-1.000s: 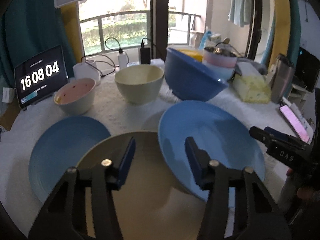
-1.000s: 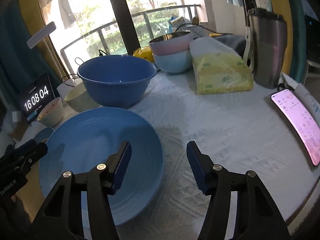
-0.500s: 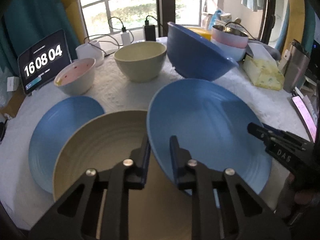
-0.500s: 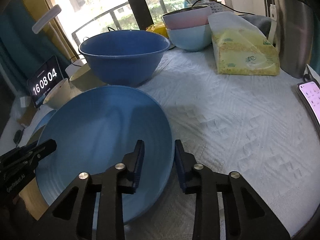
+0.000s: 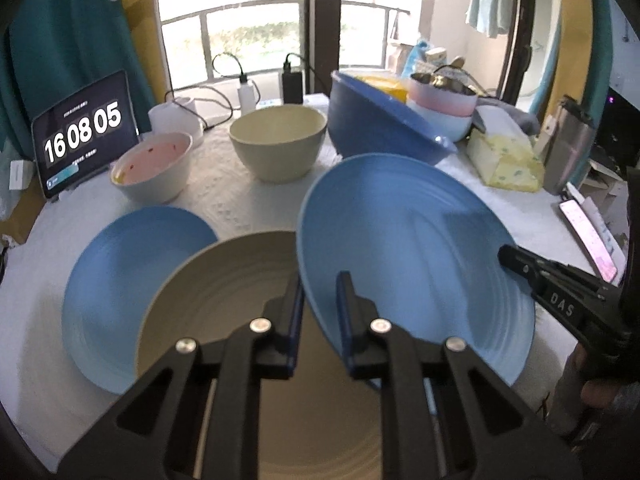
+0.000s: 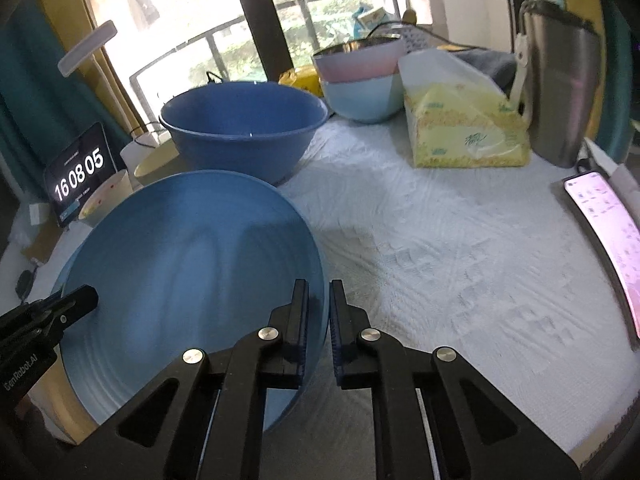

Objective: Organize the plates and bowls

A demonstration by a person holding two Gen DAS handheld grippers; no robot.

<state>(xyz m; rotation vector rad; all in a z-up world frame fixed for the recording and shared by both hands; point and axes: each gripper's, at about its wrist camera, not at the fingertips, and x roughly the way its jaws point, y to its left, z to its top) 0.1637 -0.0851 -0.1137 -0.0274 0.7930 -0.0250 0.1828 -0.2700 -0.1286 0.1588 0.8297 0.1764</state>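
A large blue plate (image 5: 416, 256) is held between both grippers and lifted above the table; it also shows in the right wrist view (image 6: 188, 264). My left gripper (image 5: 319, 300) is shut on its left rim. My right gripper (image 6: 319, 312) is shut on its right rim and shows in the left wrist view (image 5: 520, 264). A beige plate (image 5: 240, 320) lies under the left gripper, overlapping a second blue plate (image 5: 124, 272). A pink-lined bowl (image 5: 154, 166), a cream bowl (image 5: 278, 142) and a big dark blue bowl (image 6: 244, 128) stand behind.
A tablet clock (image 5: 82, 132) stands at the back left. Stacked pink and light blue bowls (image 6: 360, 76), a tissue pack (image 6: 460, 132) and a steel flask (image 6: 564, 92) stand at the back right. A phone (image 6: 608, 232) lies near the right table edge.
Both grippers went from open to shut on opposite rims of the large blue plate. The plate has since tilted and risen off the beige plate.
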